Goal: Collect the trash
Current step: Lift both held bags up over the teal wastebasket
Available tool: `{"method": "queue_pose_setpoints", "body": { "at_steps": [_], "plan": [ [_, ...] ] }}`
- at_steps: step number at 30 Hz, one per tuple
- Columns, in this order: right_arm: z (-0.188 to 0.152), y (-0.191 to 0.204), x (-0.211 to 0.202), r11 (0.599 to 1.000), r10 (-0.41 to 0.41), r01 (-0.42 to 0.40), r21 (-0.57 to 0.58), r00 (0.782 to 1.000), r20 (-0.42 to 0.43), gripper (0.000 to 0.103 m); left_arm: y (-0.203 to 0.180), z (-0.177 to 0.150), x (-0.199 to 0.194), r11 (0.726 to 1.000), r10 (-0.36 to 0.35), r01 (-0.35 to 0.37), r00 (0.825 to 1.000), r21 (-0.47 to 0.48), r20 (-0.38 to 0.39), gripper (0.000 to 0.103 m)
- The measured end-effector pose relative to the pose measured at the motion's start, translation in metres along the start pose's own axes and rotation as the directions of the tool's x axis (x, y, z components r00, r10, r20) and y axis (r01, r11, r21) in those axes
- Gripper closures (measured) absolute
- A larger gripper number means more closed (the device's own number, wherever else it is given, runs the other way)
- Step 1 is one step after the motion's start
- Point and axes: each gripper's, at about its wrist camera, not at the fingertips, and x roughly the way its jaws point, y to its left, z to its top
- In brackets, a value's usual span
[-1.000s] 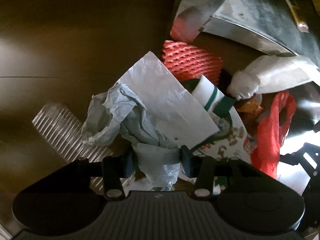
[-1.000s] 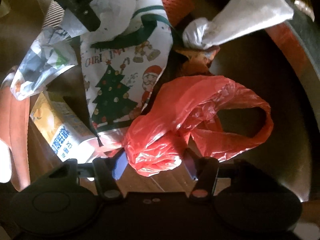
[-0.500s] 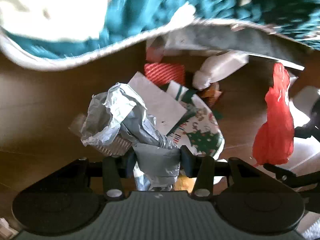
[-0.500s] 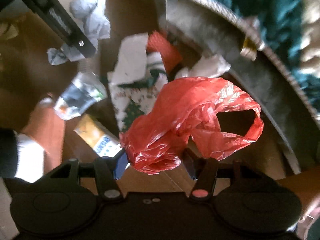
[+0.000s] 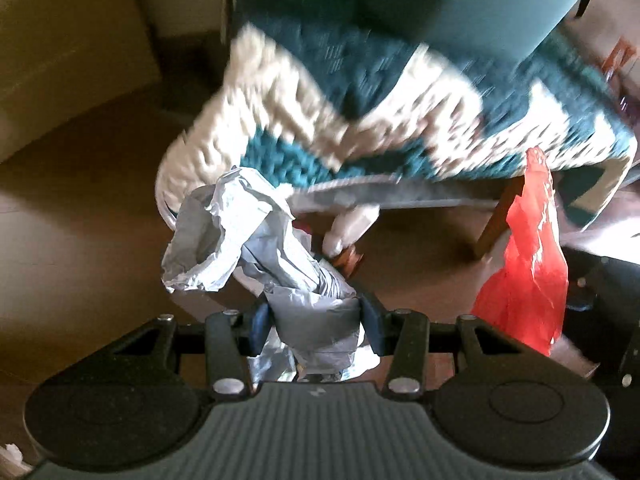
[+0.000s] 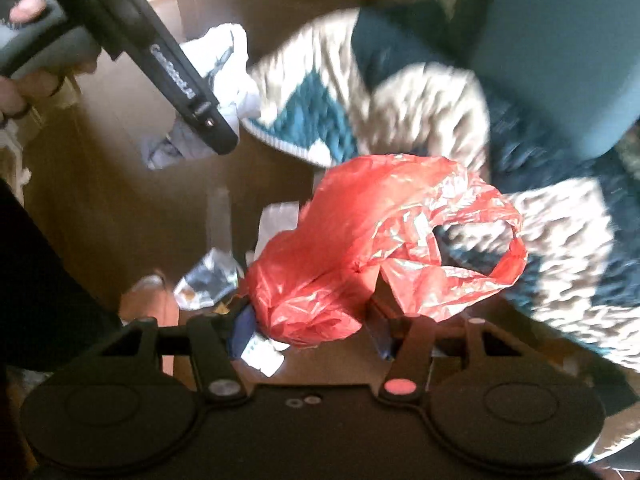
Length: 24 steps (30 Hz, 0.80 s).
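Both grippers point steeply down toward a brown wooden floor (image 5: 80,200), each with trash clamped between its fingers.

The left gripper (image 5: 316,316) has its fingers closed on a crumpled grey paper bag (image 5: 248,248). The bag's lower part is pinched between the blue pads, and its crinkled open end flares up and to the left, clear of the floor. In the right wrist view the same gripper shows as a dark bar slanting down from the upper left, held in a person's hand (image 6: 24,60) at the picture's edge, with the grey bag bunched behind its tip.

The right gripper (image 6: 312,324) has its fingers closed on a red plastic bag (image 6: 380,252). The bag's bunched body sits between the pads, and one handle loop stands open to the right. In the left wrist view the red bag hangs at the right side, beside the dark body of the right gripper.

A teal and cream knitted rug (image 5: 360,100) fills the upper part of both views, heavily blurred. A teal chair or seat above it is cut off by the frame. On the floor below the red bag lie a crumpled clear wrapper (image 6: 208,280) and other scraps, small and partly hidden behind the bags, too blurred to name. A cardboard box (image 5: 68,40) stands at the upper left.
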Motion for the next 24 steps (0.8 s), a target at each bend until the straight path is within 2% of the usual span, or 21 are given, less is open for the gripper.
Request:
{"method": "queue_pose_setpoints", "body": {
  "at_steps": [6, 11, 13, 18, 24],
  "plan": [
    [0.002, 0.005, -0.070, 0.996, -0.088, 0.091, -0.010, 0.982, 0.167, 0.046, -0.022, -0.014, -0.062, 0.999, 0.014, -0.007, 0.986, -0.041, 0.168, 0.057],
    [0.014, -0.006, -0.123, 0.987, -0.157, 0.160, 0.014, 0.946, 0.284, 0.046, -0.042, -0.015, -0.117, 0.999, 0.029, -0.022, 0.956, -0.030, 0.292, 0.057],
    [0.021, -0.011, -0.145, 0.982, -0.184, 0.186, 0.026, 0.925, 0.332, 0.046, -0.049, -0.011, -0.141, 0.999, 0.030, -0.024, 0.937, -0.021, 0.349, 0.057],
    [0.042, -0.022, -0.195, 0.963, -0.252, 0.268, 0.025, 0.866, 0.432, 0.046, -0.066, 0.009, -0.198, 0.999, 0.040, -0.039, 0.876, -0.012, 0.480, 0.057],
    [0.076, -0.043, -0.241, 0.935, -0.312, 0.355, 0.020, 0.793, 0.522, 0.046, -0.088, 0.041, -0.243, 0.999, 0.023, -0.036, 0.809, 0.011, 0.588, 0.057]
  ]
}}
